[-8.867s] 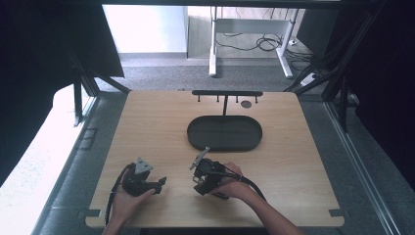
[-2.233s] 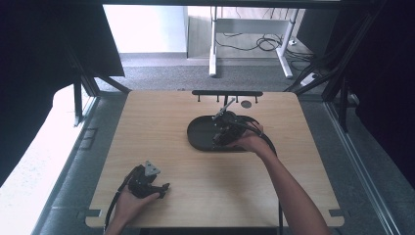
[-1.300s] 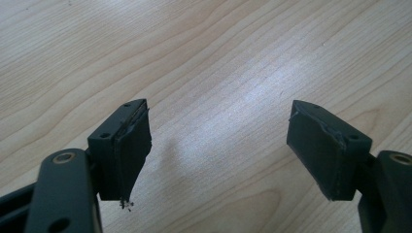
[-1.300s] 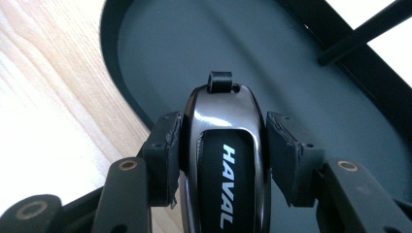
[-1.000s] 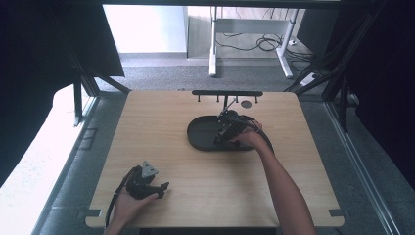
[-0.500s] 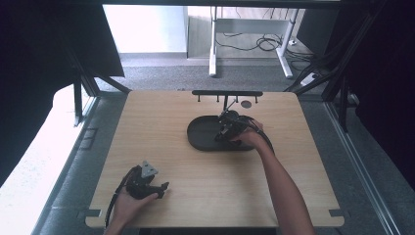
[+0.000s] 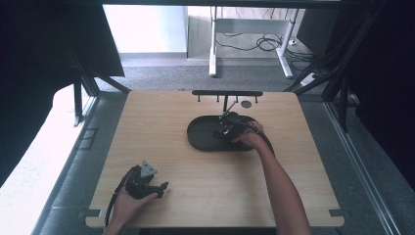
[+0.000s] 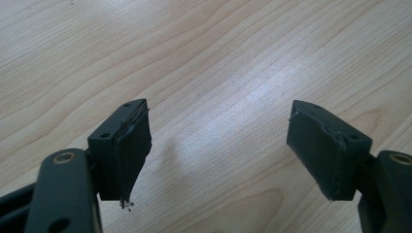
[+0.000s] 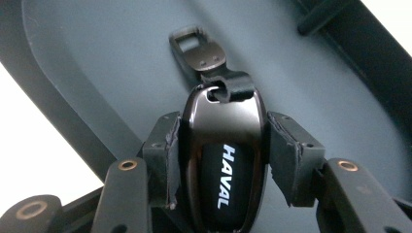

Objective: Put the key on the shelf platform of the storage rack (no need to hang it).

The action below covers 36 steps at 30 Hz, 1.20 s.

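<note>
The right gripper (image 9: 222, 160) is clamping a black car key fob (image 9: 223, 160) between its jaws, over the dark oval tray (image 7: 200, 134) at the upper centre of the desk (image 7: 293, 171). The fob's long axis is running up the frame, strap loop (image 9: 204, 56) end uppermost. The left gripper (image 8: 216, 150) is sitting at lower left, jaws wide apart, gripping nothing.

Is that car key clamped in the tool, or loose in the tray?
Clamped. The right gripper has both pads pressed against the key fob, over the dark tray.
</note>
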Each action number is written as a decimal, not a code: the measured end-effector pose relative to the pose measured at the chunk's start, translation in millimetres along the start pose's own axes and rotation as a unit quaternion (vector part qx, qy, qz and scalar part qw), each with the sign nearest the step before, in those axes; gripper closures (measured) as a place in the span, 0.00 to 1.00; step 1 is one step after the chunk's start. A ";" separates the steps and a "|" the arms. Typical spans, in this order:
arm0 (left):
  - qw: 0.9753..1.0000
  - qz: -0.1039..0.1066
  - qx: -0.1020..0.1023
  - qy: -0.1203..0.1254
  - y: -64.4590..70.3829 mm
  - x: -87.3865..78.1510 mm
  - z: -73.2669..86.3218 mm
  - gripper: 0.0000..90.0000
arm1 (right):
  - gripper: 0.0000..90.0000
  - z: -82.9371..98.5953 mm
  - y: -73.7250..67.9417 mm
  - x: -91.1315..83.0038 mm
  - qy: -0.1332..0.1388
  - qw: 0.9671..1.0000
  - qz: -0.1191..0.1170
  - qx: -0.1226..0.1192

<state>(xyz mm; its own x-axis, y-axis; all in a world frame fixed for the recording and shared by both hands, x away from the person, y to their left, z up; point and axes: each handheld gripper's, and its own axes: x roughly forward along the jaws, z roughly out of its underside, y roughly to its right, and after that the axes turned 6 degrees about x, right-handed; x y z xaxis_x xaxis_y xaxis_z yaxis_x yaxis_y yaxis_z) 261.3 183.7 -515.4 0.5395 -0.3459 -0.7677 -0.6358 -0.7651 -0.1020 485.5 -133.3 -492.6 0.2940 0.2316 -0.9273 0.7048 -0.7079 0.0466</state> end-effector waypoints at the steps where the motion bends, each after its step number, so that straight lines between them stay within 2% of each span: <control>1: 1.000 0.000 0.001 0.000 -0.1 0.0 0.0 0.27 | 0.54 1.3 -0.1 1.7 -0.002 1.000 0.001 0.002; 6: 1.000 0.000 0.005 -0.005 -0.1 0.3 -0.1 0.27 | 0.54 7.9 1.6 8.3 -0.007 1.000 0.004 0.010; 14: 1.000 0.002 0.005 -0.006 0.0 1.9 -0.4 0.27 | 0.53 10.0 1.7 9.8 -0.003 1.000 0.007 0.010; 19: 1.000 0.004 0.004 -0.005 -0.4 2.0 -0.3 0.27 | 0.41 10.7 1.1 11.5 0.000 1.000 0.012 0.022; 23: 1.000 0.003 0.003 -0.003 -1.2 1.5 -0.4 0.27 | 0.35 10.3 -2.3 4.1 0.023 0.999 0.022 0.035; 27: 1.000 0.002 0.002 -0.003 -0.4 2.0 -0.9 0.27 | 0.29 12.5 -7.9 -11.4 0.063 0.997 0.043 0.025; 36: 1.000 0.002 0.002 0.000 -0.5 -0.1 -2.0 0.27 | 0.29 36.1 -14.4 -44.6 0.106 0.994 0.023 0.032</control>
<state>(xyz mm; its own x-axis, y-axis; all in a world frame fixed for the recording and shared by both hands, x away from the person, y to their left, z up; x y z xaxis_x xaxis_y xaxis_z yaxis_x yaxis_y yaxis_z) 262.6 183.0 -514.1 0.5375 -0.3485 -0.7679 -0.6395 -0.7620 -0.1018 438.9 -157.5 -465.3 0.4589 0.3284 -0.8256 0.6471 -0.7603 0.0572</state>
